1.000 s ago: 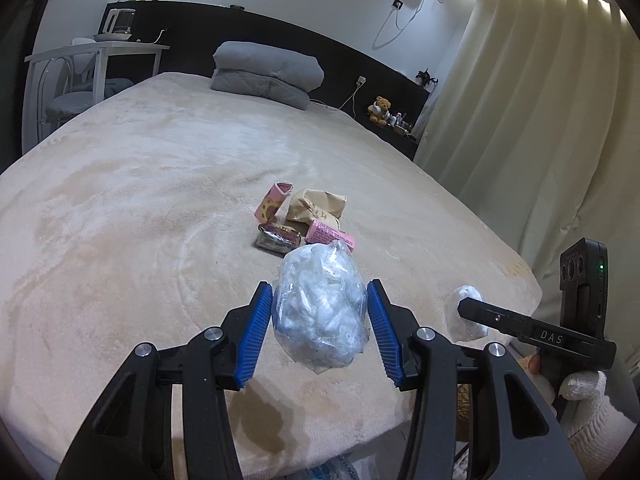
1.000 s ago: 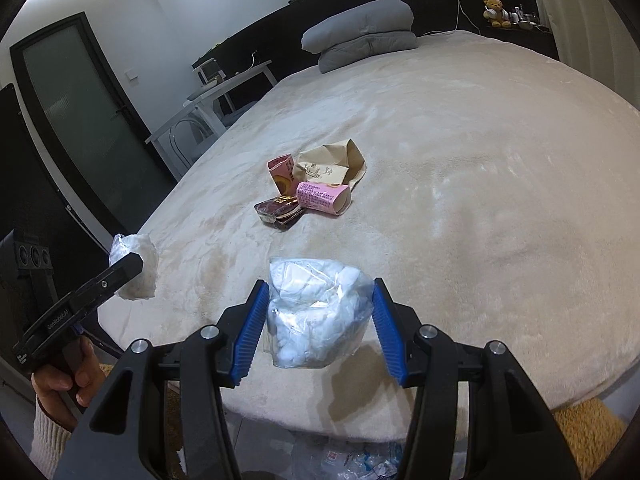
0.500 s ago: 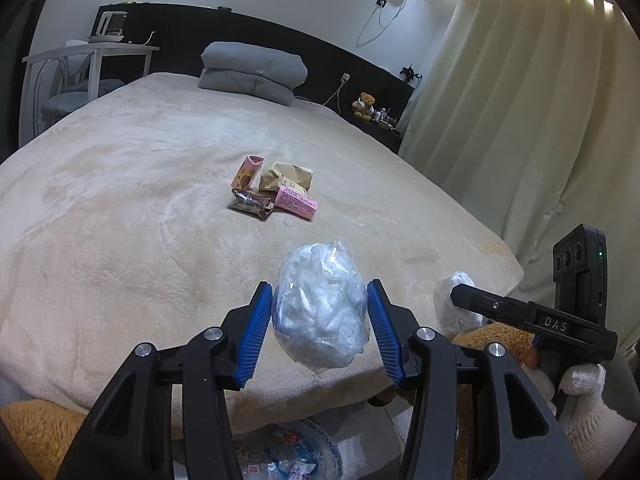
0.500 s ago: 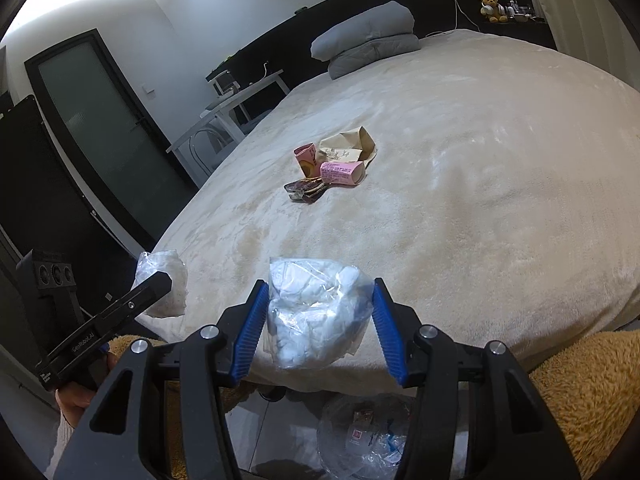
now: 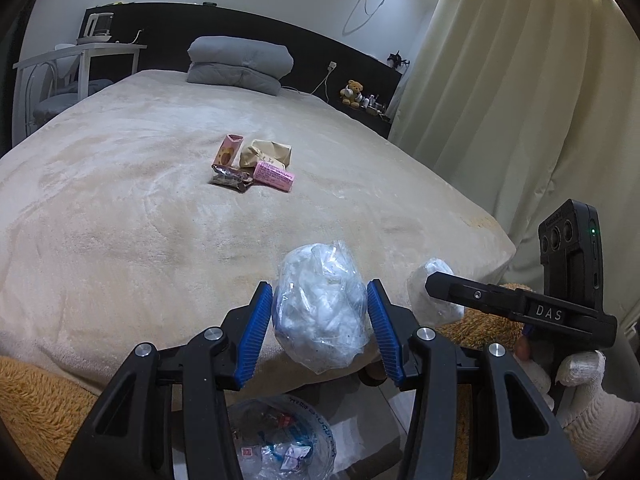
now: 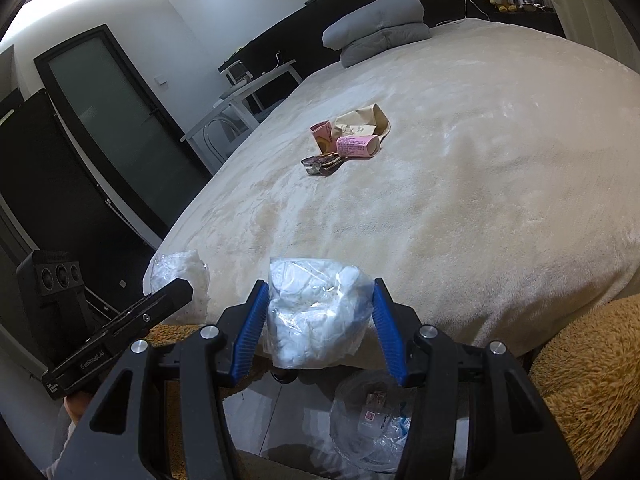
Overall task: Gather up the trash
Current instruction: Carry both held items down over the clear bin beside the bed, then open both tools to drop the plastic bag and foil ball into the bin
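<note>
Each gripper pinches a wad: left gripper (image 5: 320, 330), right gripper (image 6: 318, 330). The bin (image 5: 280, 440) lies at six o'clock, just below both.

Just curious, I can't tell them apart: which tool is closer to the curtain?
Right. The right tool is on the curtain side; the left tool sits beyond it, farther away.

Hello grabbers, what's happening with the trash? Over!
Left gripper shut on a plastic wad. Right gripper shut on another wad. Trash bag below. Four wrappers left on bed. Nothing blocking.
</note>
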`<state>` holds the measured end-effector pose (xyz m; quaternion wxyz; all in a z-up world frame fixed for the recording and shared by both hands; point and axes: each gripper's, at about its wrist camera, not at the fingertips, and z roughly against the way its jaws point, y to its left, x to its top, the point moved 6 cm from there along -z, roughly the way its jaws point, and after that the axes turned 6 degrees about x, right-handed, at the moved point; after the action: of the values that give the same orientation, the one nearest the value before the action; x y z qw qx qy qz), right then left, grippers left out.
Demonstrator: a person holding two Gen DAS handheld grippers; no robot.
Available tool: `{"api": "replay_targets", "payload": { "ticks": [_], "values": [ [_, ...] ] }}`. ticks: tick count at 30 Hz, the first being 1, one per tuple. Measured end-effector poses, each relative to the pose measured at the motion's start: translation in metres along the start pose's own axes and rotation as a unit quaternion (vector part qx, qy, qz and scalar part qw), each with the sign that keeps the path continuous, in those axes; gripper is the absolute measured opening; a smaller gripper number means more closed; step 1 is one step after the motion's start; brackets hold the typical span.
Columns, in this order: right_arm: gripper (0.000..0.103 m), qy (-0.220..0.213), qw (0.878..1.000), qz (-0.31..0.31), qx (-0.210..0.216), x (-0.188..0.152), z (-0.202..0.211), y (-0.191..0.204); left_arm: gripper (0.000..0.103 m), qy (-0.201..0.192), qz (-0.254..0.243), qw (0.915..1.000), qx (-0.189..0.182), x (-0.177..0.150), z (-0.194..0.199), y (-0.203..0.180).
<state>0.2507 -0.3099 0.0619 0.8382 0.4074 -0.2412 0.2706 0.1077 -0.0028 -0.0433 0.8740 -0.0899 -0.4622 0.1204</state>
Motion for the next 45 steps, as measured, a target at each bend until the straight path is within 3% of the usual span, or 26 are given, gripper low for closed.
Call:
{"api": "replay_targets", "payload": {
  "ticks": [9,17,20,31,38,45],
  "values": [
    [0.052,0.032,0.999,-0.012,0.014,-0.014,-0.012,0.002,0.048,0.036,0.001,0.9994,0.002,-0.022,-0.009,-0.005],
    [0.053,0.074,0.997,-0.036,0.003,-0.024,-0.03,-0.008,0.048,0.094,0.0,0.9955,0.012,-0.046,-0.031,-0.01],
    [0.052,0.091,0.995,-0.049,-0.005,-0.03,-0.035,-0.015,0.048,0.128,0.019,0.9916,0.001,-0.058,-0.042,-0.009],
    [0.052,0.181,0.978,-0.097,-0.036,-0.059,-0.062,-0.038,0.048,0.2,0.021,0.9789,0.035,-0.084,-0.063,0.001],
    [0.053,0.25,0.958,-0.124,-0.072,-0.082,-0.086,-0.054,0.048,0.251,0.041,0.9655,0.055,-0.1,-0.076,0.015],
    [0.053,0.277,0.948,-0.133,-0.087,-0.093,-0.097,-0.057,0.049,0.292,0.045,0.9536,0.059,-0.115,-0.086,0.016]
  ]
}}
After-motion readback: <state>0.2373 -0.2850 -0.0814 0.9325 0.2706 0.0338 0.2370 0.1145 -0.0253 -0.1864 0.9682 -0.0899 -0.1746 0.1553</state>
